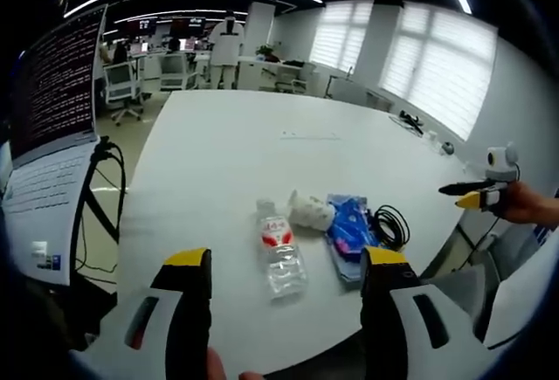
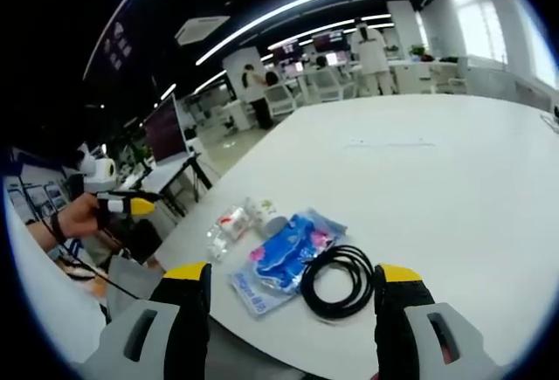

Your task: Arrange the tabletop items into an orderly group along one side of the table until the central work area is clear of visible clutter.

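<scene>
Open-plan office, long white table point(image 1: 262, 153) under strip lights, window blinds on the far wall, desks and standing people at the back. Left gripper point(image 1: 286, 268): jaws spread wide, nothing between them, hovering off the table's near edge. Straight ahead between its jaws lies a clear water bottle point(image 1: 279, 253) with a red-and-white label, on its side, cap pointing away. Just beyond and slightly toward the right jaw: a crumpled white wad point(image 1: 311, 211), touching or nearly touching the blue plastic packet point(image 1: 349, 236), which lies in front of the right jaw tip. Past the packet, further right, a coiled black cable point(image 1: 391, 225) sits near the table edge. Well off to the right, the right gripper point(image 1: 470, 195) is seen held in a hand off the table; can't tell its jaw gap from that view. Left of the table: a monitor point(image 1: 52, 83) full of text and a keyboard beneath it. Right gripper point(image 2: 288, 273) in its own view: jaws also wide apart, empty, off the table edge. Coiled black cable point(image 2: 339, 279) sits right between its jaws, closest item. Blue packet point(image 2: 279, 258) touches the cable on the left; bottle point(image 2: 227, 227) and white wad point(image 2: 260, 211) lie beyond that. All four items clustered near one corner; rest of the tabletop point(image 2: 419, 170) bare apart from small stuff at the far edge.
</scene>
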`<state>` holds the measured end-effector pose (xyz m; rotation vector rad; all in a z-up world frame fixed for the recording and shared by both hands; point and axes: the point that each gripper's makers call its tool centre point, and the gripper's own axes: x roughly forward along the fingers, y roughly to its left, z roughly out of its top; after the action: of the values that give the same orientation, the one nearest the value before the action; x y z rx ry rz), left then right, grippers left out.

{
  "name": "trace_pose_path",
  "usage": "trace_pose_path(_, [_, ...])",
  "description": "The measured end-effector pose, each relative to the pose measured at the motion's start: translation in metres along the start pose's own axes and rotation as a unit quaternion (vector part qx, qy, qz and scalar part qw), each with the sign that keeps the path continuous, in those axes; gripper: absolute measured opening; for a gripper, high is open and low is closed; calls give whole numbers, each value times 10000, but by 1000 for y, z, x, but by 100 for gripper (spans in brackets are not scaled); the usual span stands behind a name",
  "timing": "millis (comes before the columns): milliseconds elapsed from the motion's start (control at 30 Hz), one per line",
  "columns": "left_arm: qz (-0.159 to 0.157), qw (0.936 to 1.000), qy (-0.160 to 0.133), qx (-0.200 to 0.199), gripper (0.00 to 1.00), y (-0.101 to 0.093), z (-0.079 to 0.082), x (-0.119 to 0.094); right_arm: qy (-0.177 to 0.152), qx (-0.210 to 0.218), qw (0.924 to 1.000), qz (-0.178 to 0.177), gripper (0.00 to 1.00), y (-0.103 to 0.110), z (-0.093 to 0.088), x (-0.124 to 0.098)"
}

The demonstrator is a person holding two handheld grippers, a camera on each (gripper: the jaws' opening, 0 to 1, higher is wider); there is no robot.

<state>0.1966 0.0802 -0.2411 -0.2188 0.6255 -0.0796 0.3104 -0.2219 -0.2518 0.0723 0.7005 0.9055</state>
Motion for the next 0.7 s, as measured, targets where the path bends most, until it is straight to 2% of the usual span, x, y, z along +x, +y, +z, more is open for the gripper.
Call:
trace_pose_path(400, [-112, 9999, 110, 37, 68, -1, -7, 7, -34, 89, 9999, -41, 77, 2, -6, -3])
trace_pose_path(700, [-223, 9997, 126, -21, 67, -12, -11, 14, -23, 112, 9999, -69, 77, 2, -10, -7])
